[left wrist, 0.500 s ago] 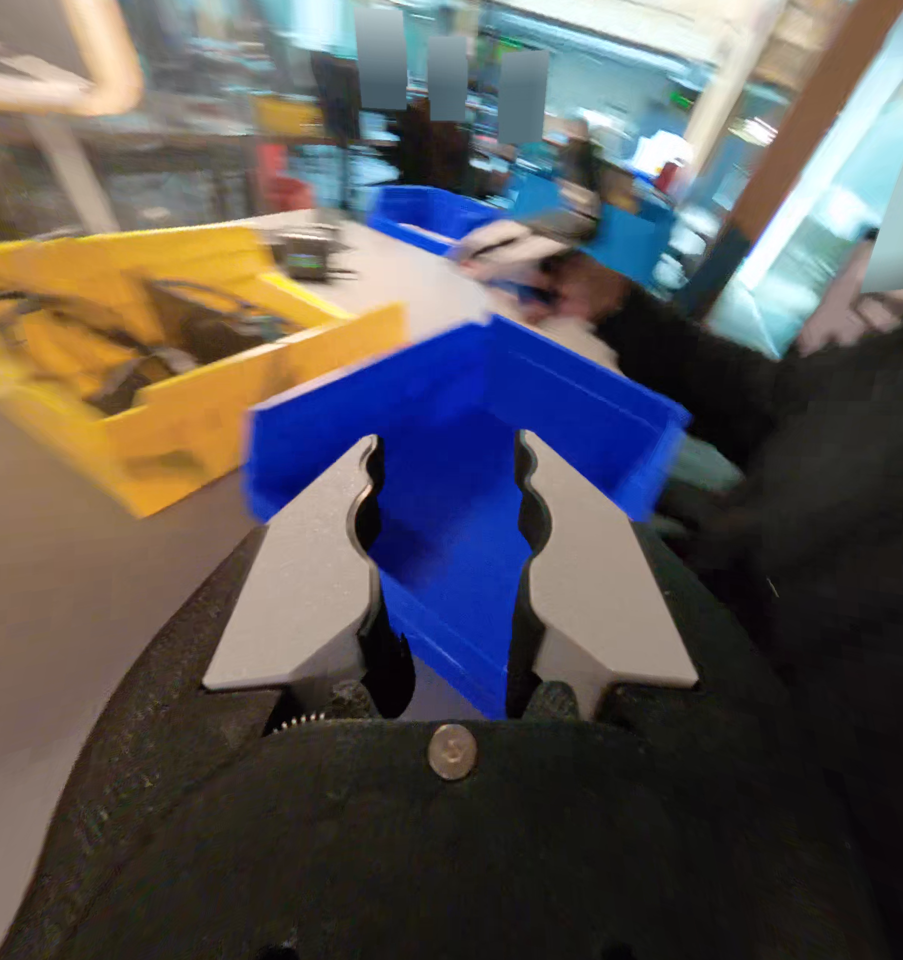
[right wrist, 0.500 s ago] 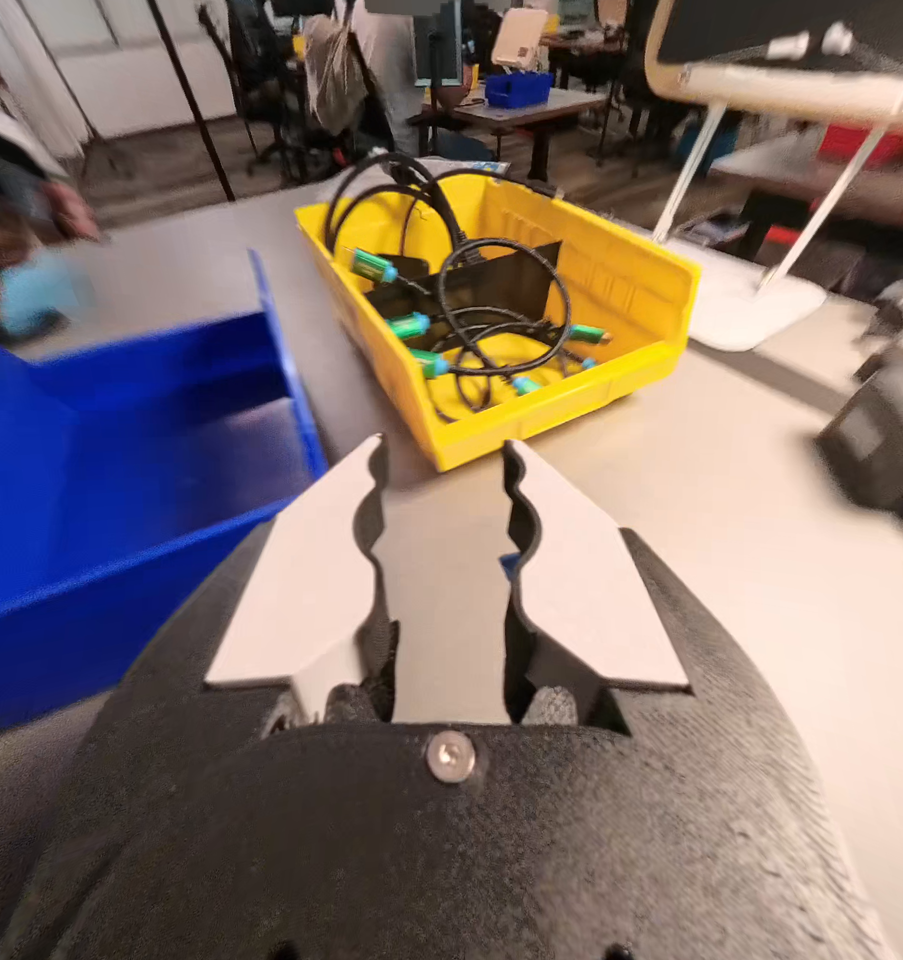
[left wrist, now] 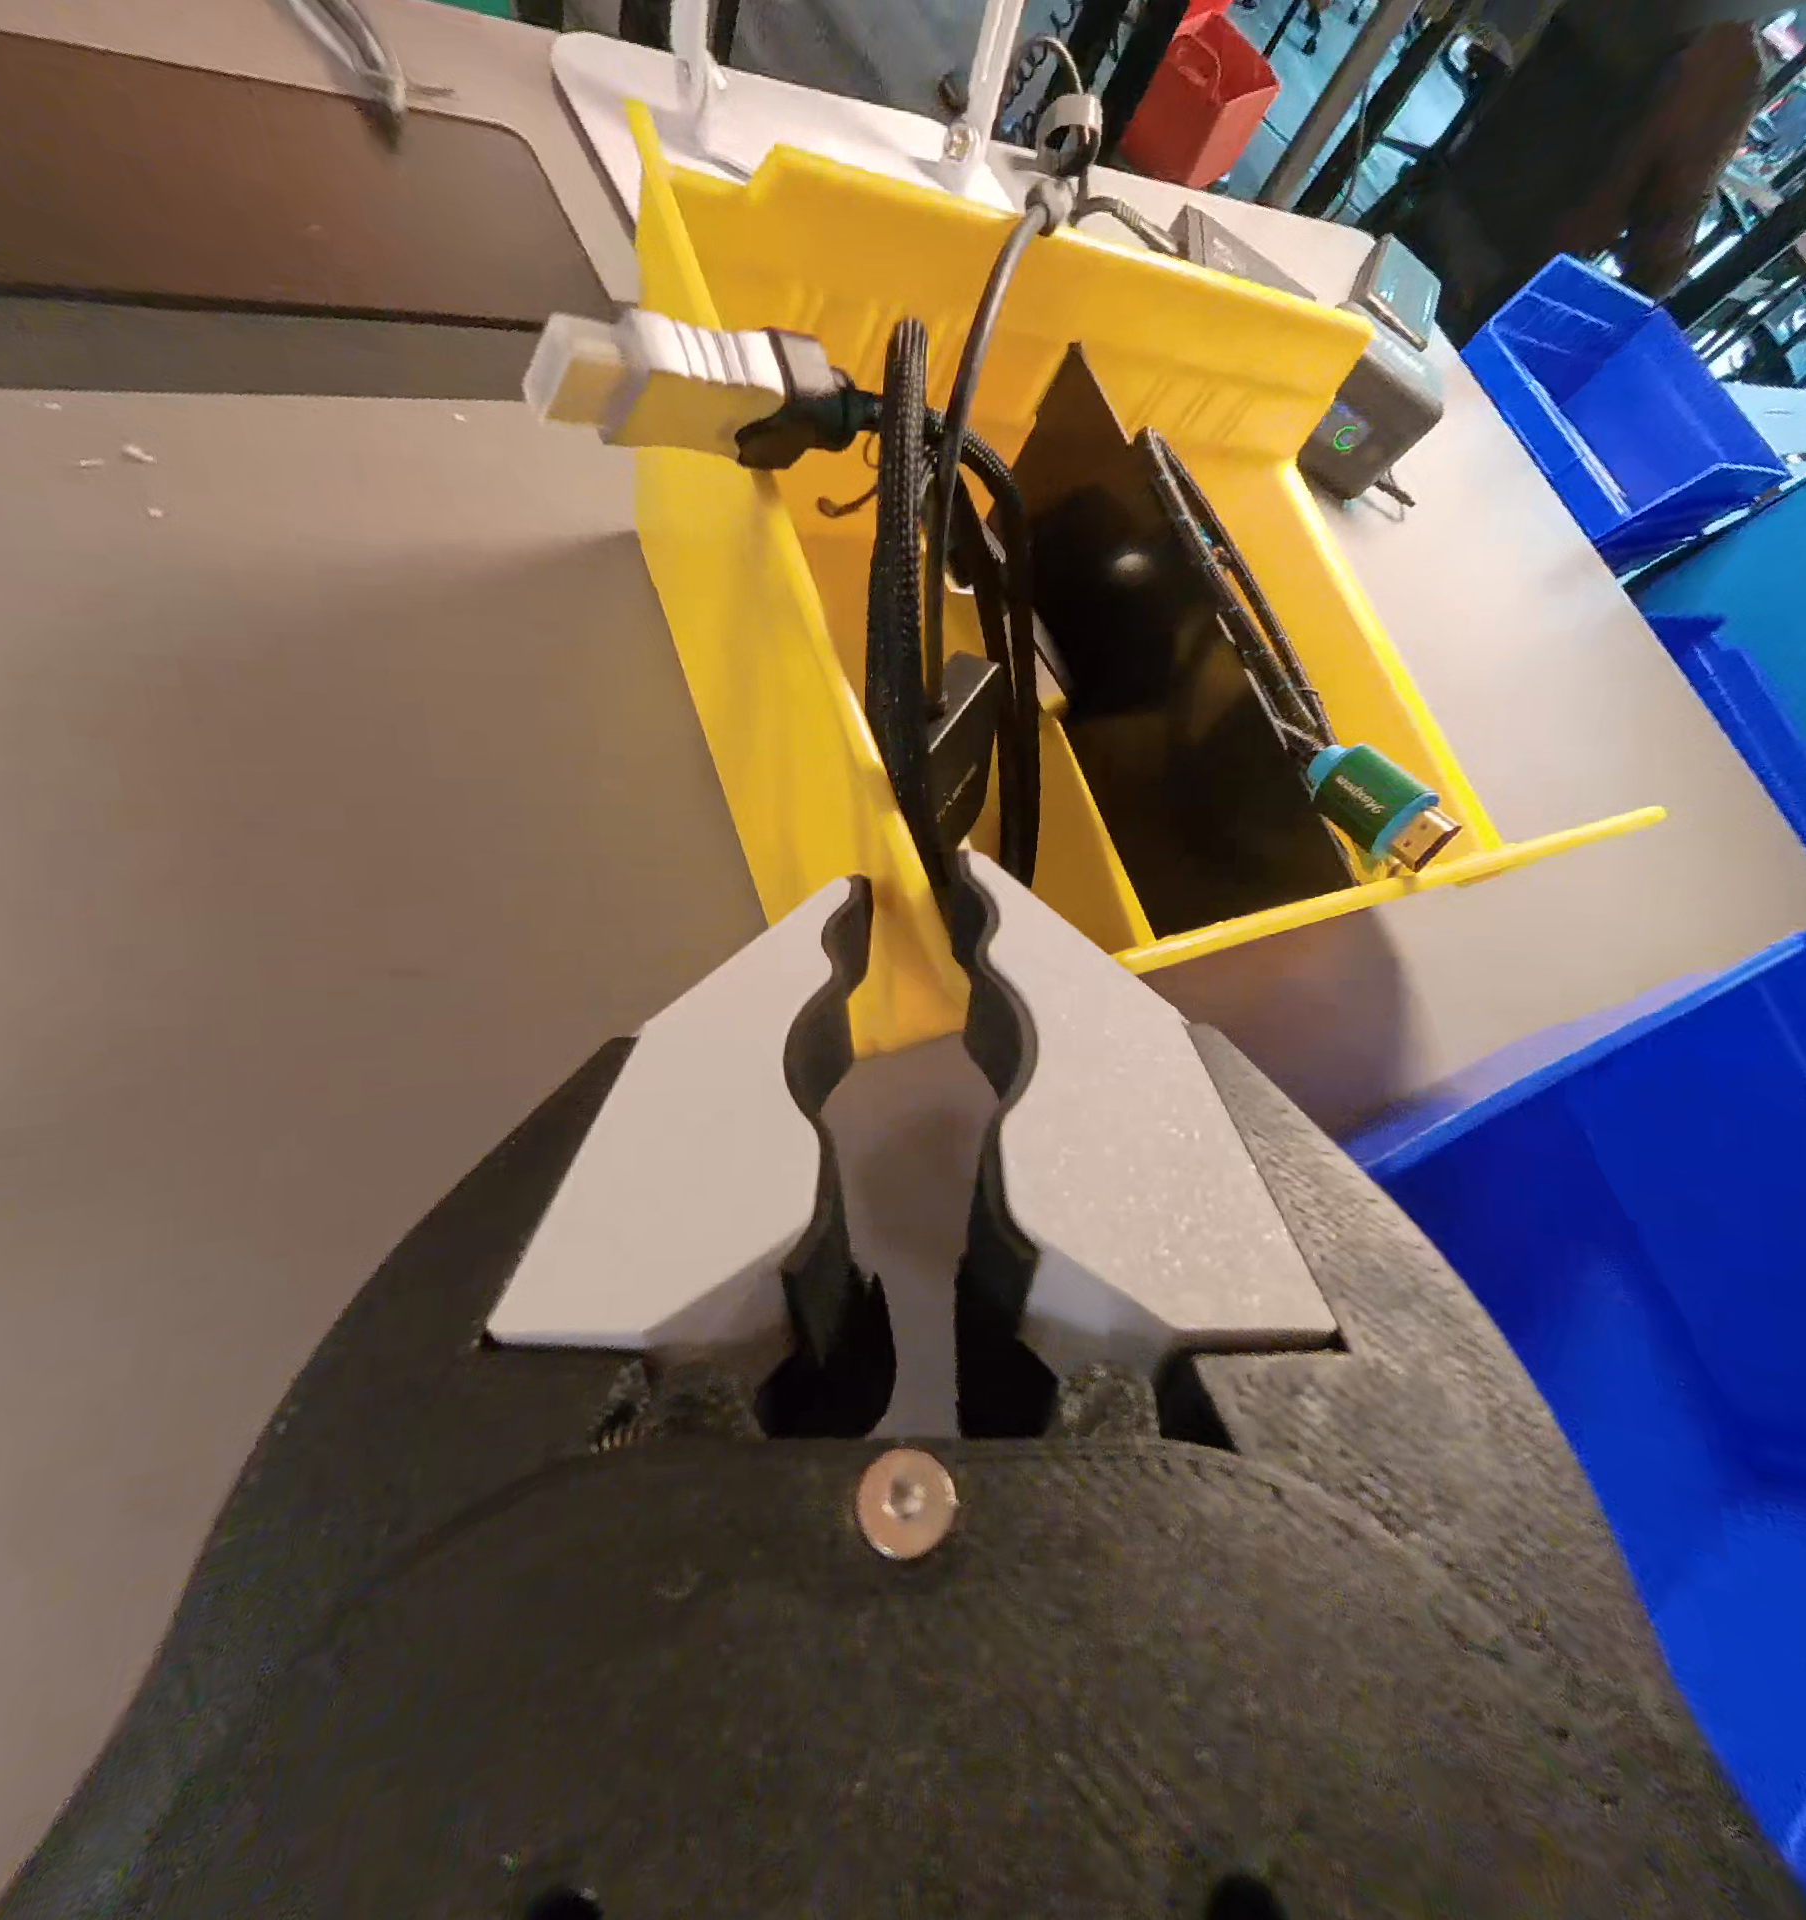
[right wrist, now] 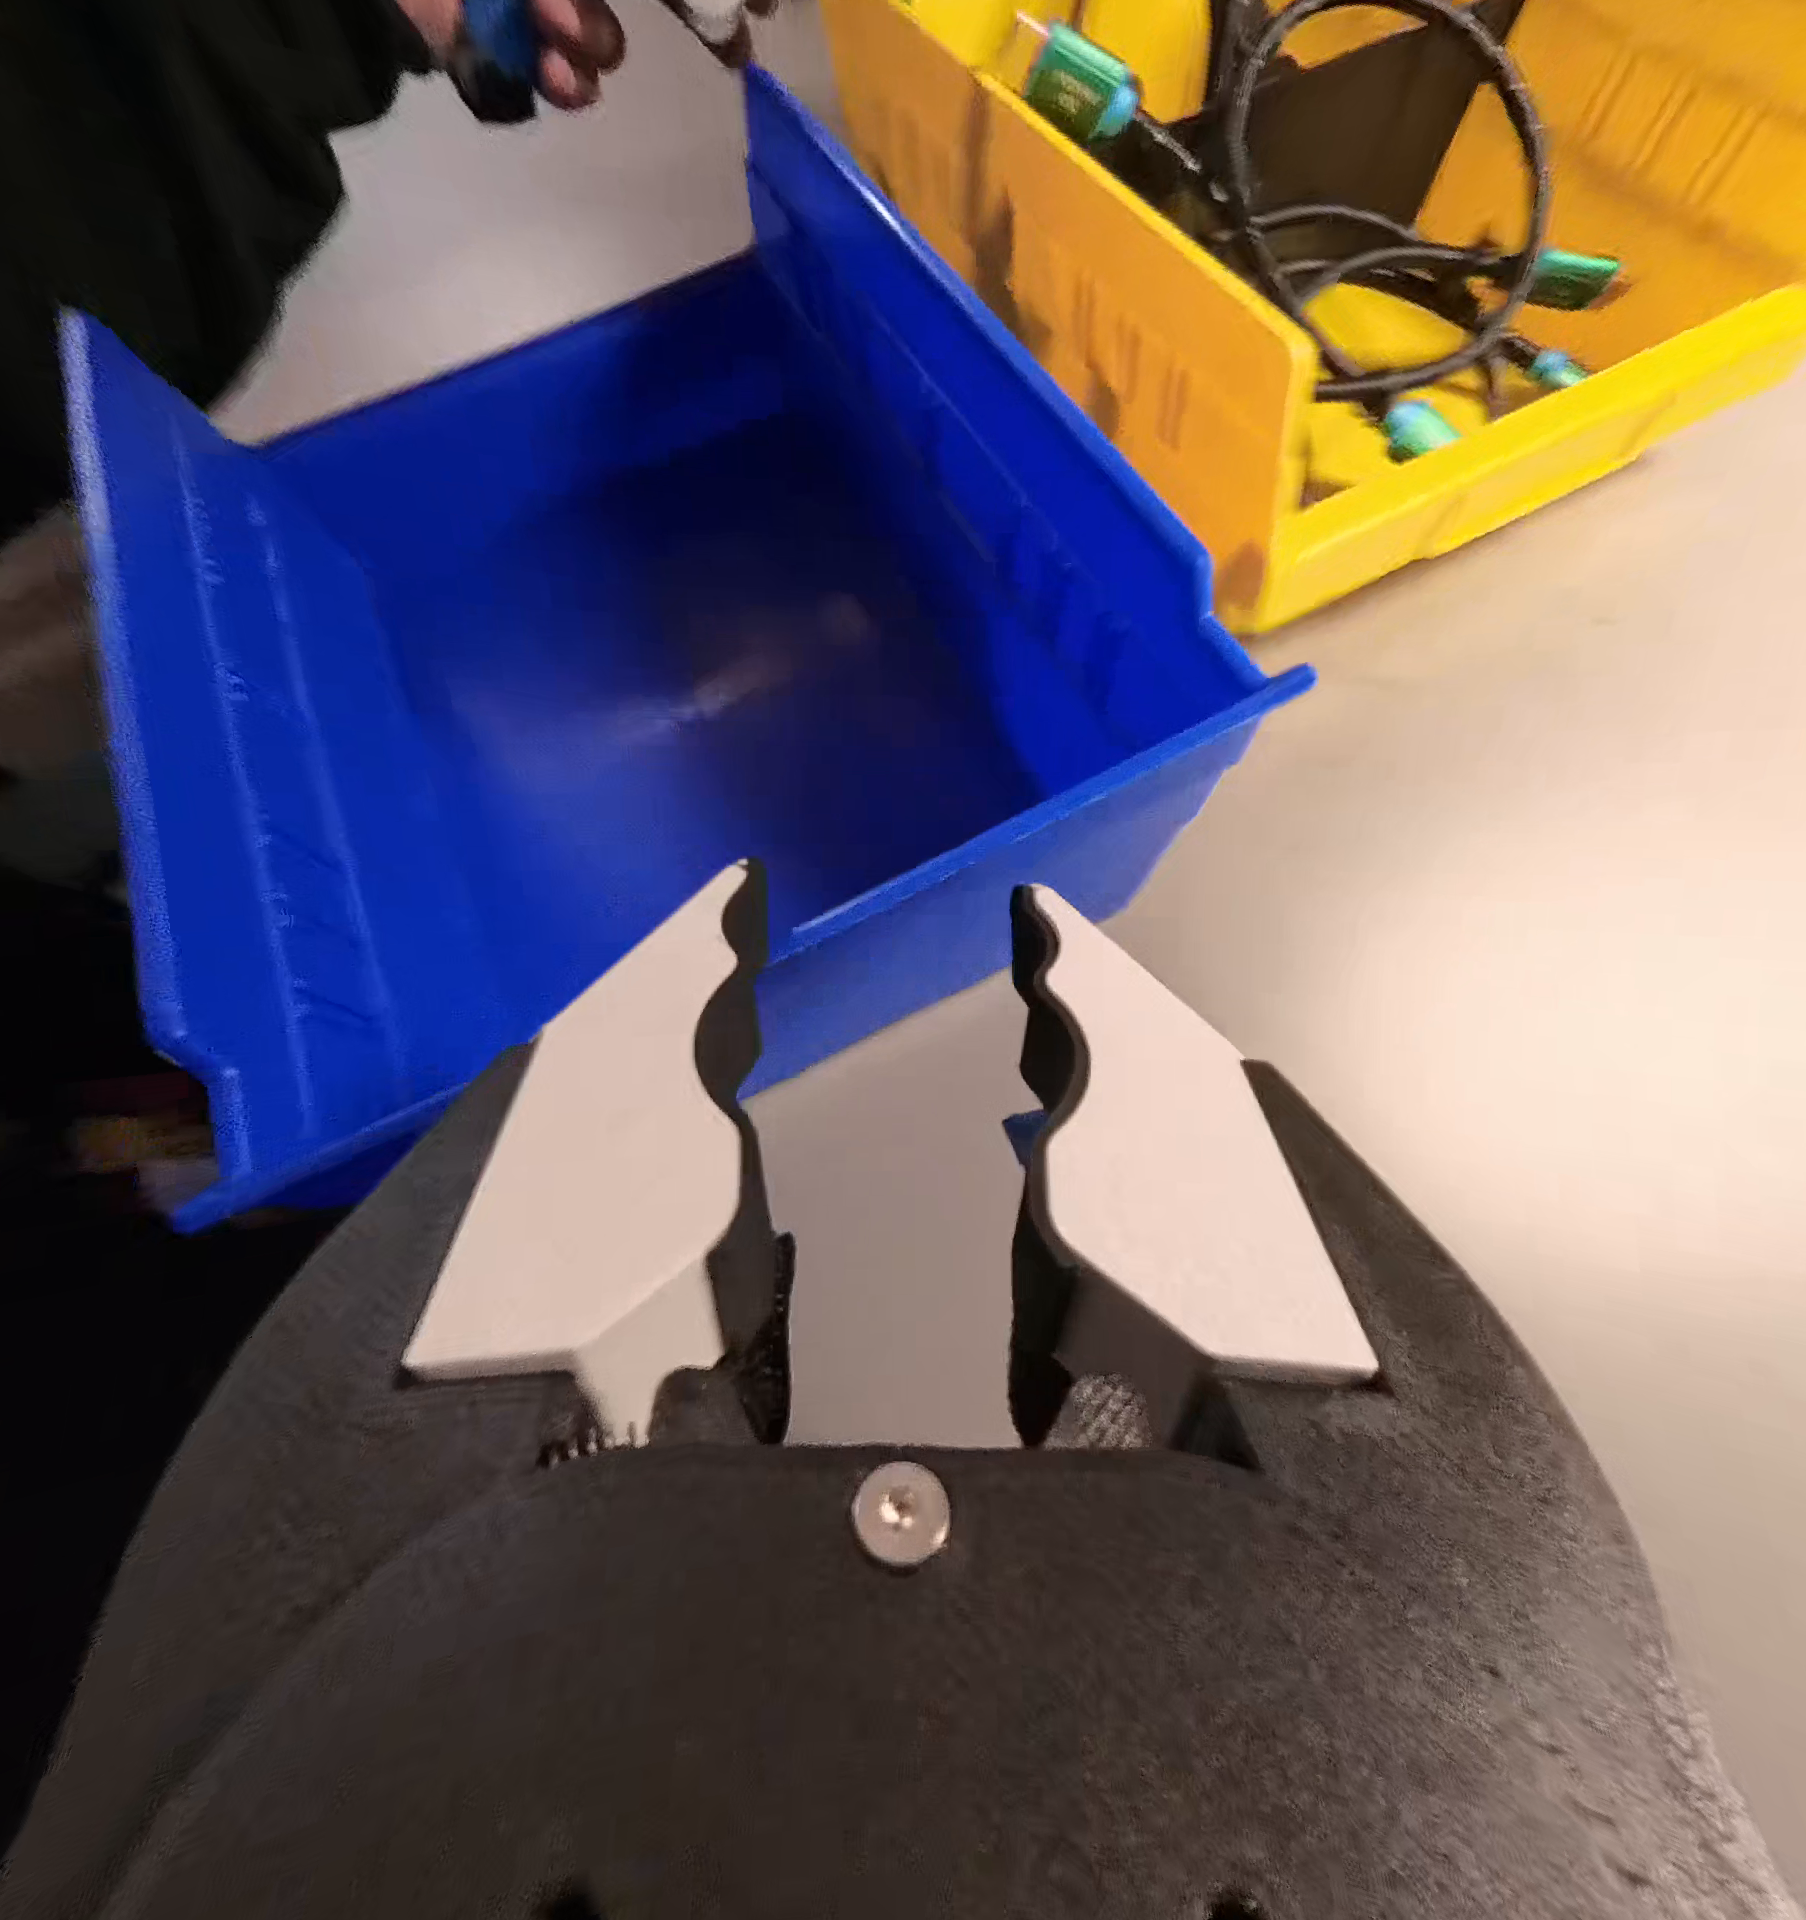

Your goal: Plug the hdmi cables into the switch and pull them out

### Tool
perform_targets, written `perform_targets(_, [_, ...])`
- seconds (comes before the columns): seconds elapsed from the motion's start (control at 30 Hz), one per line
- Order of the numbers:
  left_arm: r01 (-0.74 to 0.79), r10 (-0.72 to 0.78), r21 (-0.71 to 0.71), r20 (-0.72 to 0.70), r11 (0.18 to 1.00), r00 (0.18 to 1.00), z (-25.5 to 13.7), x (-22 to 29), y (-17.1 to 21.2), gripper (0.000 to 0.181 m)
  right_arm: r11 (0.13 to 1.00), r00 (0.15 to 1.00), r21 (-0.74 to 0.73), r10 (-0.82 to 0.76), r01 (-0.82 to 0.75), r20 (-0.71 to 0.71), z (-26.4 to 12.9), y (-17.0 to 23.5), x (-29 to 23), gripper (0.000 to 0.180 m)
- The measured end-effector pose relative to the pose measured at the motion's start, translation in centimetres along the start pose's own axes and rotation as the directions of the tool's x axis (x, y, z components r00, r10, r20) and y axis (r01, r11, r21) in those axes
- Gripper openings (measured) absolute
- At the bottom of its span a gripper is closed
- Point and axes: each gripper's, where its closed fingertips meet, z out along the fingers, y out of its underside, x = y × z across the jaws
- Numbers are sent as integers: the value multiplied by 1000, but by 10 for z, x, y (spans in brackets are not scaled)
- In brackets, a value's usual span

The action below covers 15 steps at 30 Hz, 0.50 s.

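In the left wrist view a yellow bin (left wrist: 1169, 301) holds black HDMI cables (left wrist: 897, 623), a small black switch box (left wrist: 966, 727) and a black divider. A silver plug with a clear cap (left wrist: 660, 384) sticks out over the bin's left wall. A green plug with a gold tip (left wrist: 1382, 805) lies at the bin's front right. My left gripper (left wrist: 914, 894) is over the bin's front left corner, its jaws a narrow gap apart; the cables run down to its tips, and contact is hidden. My right gripper (right wrist: 888, 899) is open and empty over the front rim of an empty blue bin (right wrist: 982, 436).
The yellow bin with cables (right wrist: 1283, 416) stands right of the blue bin. A person's hand (right wrist: 566, 52) and dark sleeve are at the upper left. More blue bins (left wrist: 1626, 395) and small black devices (left wrist: 1382, 405) stand at the right. A white stand base (left wrist: 608, 83) lies behind the yellow bin. Left tips to right tips: about 40 cm.
The left view has swung from the blue bin to the yellow bin, and its jaws have narrowed. The right view has swung from the yellow bin toward the blue bin, jaws still apart.
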Motion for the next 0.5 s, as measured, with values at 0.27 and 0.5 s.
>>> perform_targets(0.27, [-60, 77, -53, 434, 997, 898, -79, -99, -8, 49, 973, 926, -207, -165, 98, -338, -71, 17, 92, 53])
perform_targets(0.5, [-419, 430, -149, 52, 896, 901, -43, 84, -17, 65, 986, 989, -80, -143, 145, 31, 6, -53, -23, 54])
